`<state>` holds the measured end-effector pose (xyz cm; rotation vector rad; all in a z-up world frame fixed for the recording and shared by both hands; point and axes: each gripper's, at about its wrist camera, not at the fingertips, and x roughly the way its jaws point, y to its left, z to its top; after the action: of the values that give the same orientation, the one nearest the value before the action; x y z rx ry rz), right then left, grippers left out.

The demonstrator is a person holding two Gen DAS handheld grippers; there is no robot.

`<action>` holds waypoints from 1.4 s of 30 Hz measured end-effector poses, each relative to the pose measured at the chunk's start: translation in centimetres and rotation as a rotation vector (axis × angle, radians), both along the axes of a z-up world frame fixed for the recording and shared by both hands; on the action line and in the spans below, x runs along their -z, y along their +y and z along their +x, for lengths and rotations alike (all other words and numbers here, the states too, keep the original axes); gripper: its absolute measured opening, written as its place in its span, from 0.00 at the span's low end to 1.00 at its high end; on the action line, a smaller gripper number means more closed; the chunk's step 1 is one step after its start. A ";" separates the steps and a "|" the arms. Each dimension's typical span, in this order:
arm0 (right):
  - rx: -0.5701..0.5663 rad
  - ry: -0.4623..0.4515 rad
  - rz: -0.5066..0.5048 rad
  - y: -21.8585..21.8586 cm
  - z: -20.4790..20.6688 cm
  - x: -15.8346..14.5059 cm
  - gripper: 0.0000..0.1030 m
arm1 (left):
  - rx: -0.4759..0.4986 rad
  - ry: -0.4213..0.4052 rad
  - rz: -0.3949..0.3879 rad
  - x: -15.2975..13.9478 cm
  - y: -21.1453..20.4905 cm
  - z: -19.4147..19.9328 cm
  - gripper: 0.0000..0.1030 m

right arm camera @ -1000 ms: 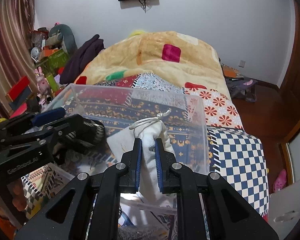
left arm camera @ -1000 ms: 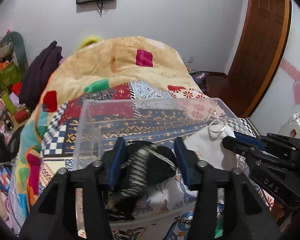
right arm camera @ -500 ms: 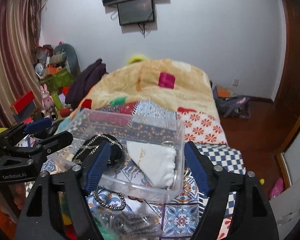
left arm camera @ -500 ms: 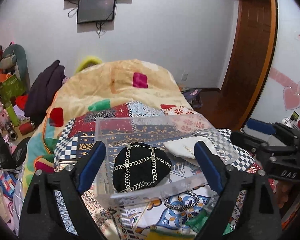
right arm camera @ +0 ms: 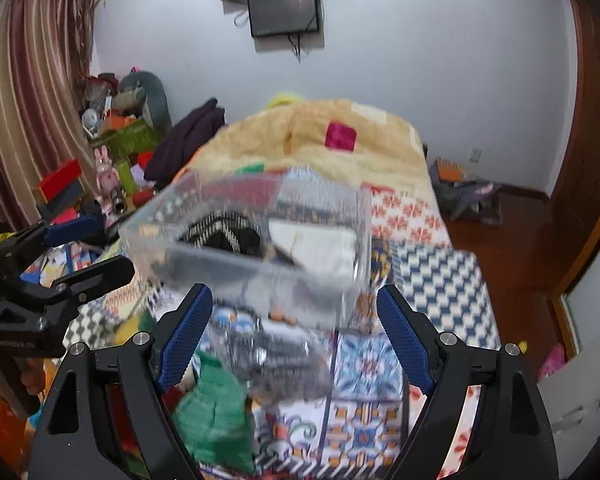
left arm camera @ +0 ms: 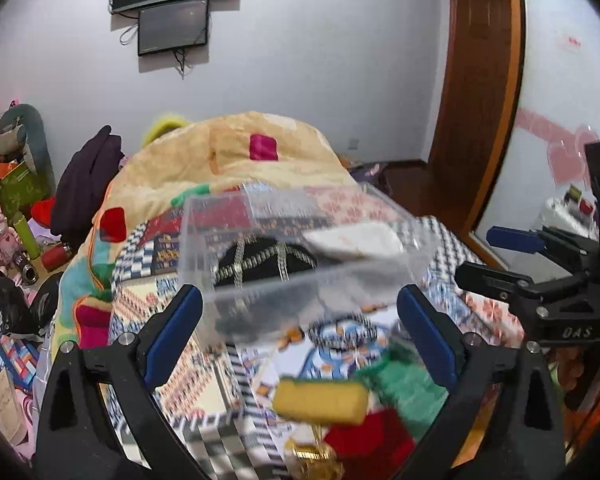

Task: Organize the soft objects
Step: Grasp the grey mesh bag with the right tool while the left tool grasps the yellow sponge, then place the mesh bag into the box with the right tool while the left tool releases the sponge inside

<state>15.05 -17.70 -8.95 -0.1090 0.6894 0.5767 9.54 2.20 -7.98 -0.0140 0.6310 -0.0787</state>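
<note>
While both our hand-held grippers, left (left arm camera: 300, 340) and right (right arm camera: 296, 336), hang spread and empty, the clear plastic bin (left arm camera: 296, 256) with the black chain-trimmed pouch (left arm camera: 266, 258) and white drawstring bag (left arm camera: 354, 240) sits mid-bed; loose soft pieces lie nearer us, the yellow roll (left arm camera: 320, 400) closest to the left.

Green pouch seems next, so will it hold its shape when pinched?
Probably not: the green pouch looks like crumpled soft cloth, so it should fold and sag. It likely weighs little. Its fabric should grip rather than slip, though blur hides detail.
</note>
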 end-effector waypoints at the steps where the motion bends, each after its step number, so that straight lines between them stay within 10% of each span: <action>1: -0.002 0.023 0.003 -0.2 0.0 0.6 0.80 | 0.006 0.013 0.000 0.7 -0.2 -0.2 0.96; 16: -0.038 0.182 -0.018 0.4 0.1 6.1 0.79 | -0.020 0.151 -0.103 6.7 1.1 -1.1 0.96; 27: -0.094 0.170 -0.006 0.8 -0.4 6.1 0.38 | 0.021 0.171 -0.138 7.8 1.1 -1.0 0.62; 42: -0.069 0.086 0.036 0.1 -1.0 3.2 0.24 | -0.017 0.050 -0.120 3.7 2.0 -2.2 0.62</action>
<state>14.07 -17.60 -12.20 -0.0747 0.7610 0.6626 7.37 4.22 -11.72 -0.1375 0.6759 -0.0996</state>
